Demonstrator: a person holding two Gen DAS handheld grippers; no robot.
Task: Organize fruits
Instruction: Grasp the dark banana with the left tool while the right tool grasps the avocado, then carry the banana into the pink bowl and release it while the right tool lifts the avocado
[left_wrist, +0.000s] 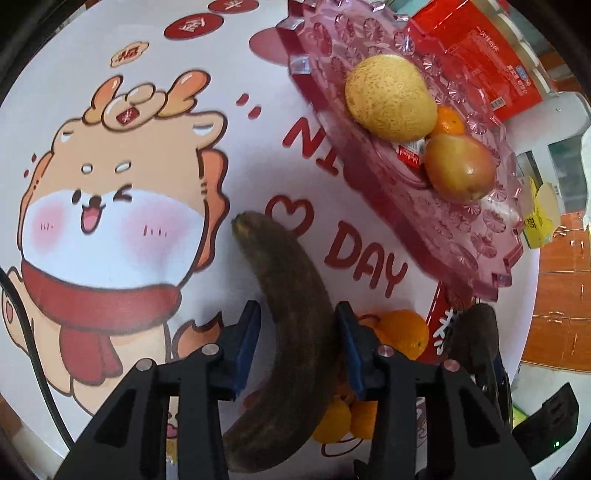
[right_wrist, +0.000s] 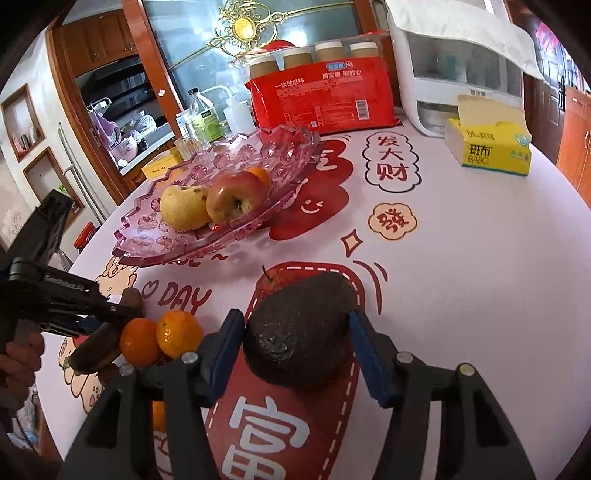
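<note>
A dark overripe banana (left_wrist: 291, 325) lies between the blue pads of my left gripper (left_wrist: 297, 328), which closes on it just above the printed tablecloth. My right gripper (right_wrist: 295, 343) is shut on a dark avocado (right_wrist: 299, 332); a red apple (right_wrist: 273, 282) sits just behind it. The pink glass fruit tray (left_wrist: 436, 221) holds a yellow pear (left_wrist: 389, 98), a red-green apple (left_wrist: 458, 166) and an orange (left_wrist: 448, 122); the tray also shows in the right wrist view (right_wrist: 155, 236). Loose oranges (right_wrist: 162, 338) lie by the left gripper (right_wrist: 110, 314).
A red pack of paper cups (right_wrist: 321, 96) stands behind the tray. A yellow tissue box (right_wrist: 487, 147) and a white appliance (right_wrist: 454, 66) sit at the far right. Bottles and a glass (right_wrist: 201, 122) stand near the table's far left edge.
</note>
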